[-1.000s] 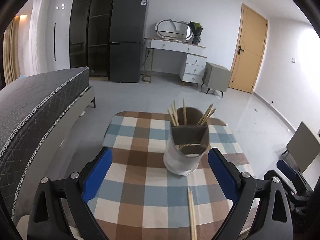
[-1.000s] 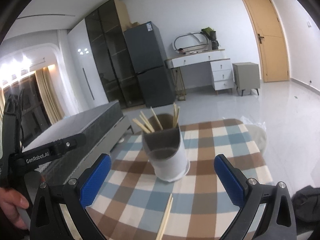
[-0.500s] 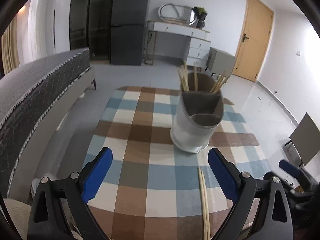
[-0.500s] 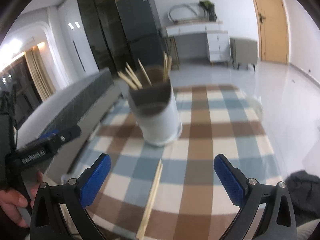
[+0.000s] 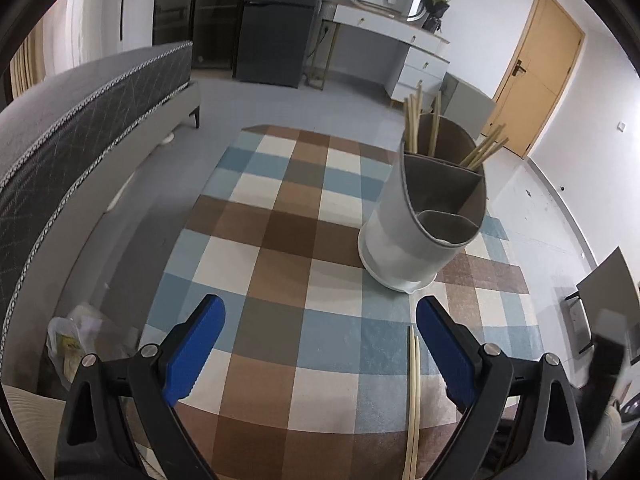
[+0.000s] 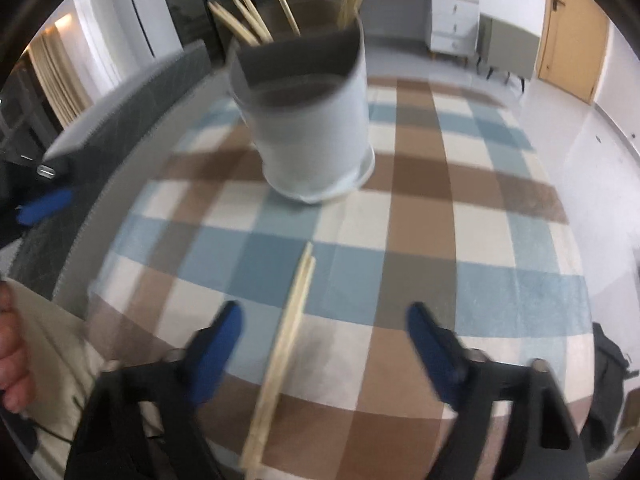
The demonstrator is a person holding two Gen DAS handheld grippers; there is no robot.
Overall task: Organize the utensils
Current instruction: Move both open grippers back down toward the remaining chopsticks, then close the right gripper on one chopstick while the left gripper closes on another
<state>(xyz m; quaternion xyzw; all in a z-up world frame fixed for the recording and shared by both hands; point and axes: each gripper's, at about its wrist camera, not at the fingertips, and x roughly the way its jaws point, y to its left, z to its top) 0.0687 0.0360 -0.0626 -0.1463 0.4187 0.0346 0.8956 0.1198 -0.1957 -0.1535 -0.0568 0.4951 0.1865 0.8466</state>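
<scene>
Chopsticks (image 6: 286, 344) lie between my right tongs' (image 6: 322, 330) closing, still-empty jaws (left tongs (image 5: 320, 334) gape empty); next I pinch, lift, drop into holder (image 6: 308, 120) ahead.

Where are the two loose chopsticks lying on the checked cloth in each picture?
Left wrist view: the loose chopsticks lie low and right of middle, just inside the right finger of the left gripper.
Right wrist view: they run low, left of middle, between the closing fingers of the right gripper, untouched.
Shared landmark: the white utensil holder stands beyond their far tips.
</scene>
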